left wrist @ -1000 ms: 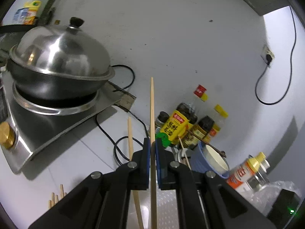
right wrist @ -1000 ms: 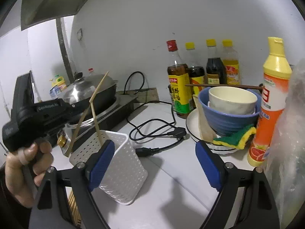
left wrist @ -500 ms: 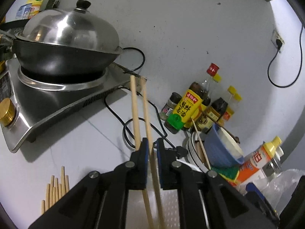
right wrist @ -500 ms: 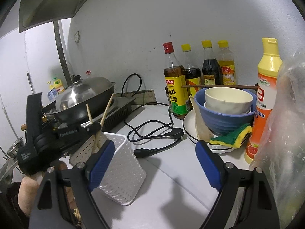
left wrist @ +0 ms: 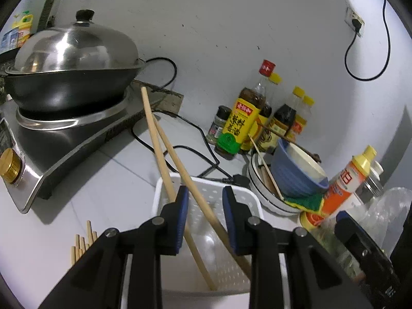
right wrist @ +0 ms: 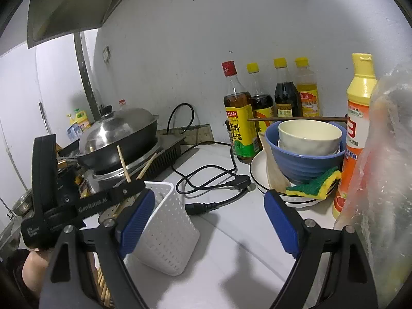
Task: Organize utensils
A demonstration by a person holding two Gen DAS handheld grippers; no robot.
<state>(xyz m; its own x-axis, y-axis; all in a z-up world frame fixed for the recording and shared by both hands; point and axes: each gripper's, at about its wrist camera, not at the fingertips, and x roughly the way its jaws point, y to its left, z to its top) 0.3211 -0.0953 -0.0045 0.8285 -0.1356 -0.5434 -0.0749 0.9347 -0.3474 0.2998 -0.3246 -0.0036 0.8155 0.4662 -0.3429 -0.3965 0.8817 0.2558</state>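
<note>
Two pale wooden chopsticks (left wrist: 177,164) stand crossed inside the white perforated holder (left wrist: 164,188), lower ends down in its bottom, upper ends leaning toward the stove. They are plain, light bamboo-coloured sticks, round-tipped, unmarked.

Left gripper (left wrist: 204,200) hovers over the holder's mouth. Its jaws have just been opening: the blue pads stand parted, one chopstick passing free through the gap, the other lying along the left pad. No pinch visible; judged released.

Progress: two sticks stowed. A bundle of loose chopsticks (left wrist: 82,242) lies on the counter just left of the holder, so most of the sorting is judged undone. One more pale stick (left wrist: 265,164) leans in the dish stack, and a dark pair (right wrist: 296,119) lies across the blue bowl (right wrist: 306,164); whether these belong to the job, cannot tell.

Right gripper (right wrist: 206,221) points at the counter, fingers spread wide, nothing between them; the holder sits just beside its left pad.

Beyond: a lidded wok (left wrist: 72,77) on the stove, sauce bottles (right wrist: 267,108) against the wall, a loose black cable (right wrist: 211,180), and a green-yellow sponge (right wrist: 314,184) on the plate rim.
</note>
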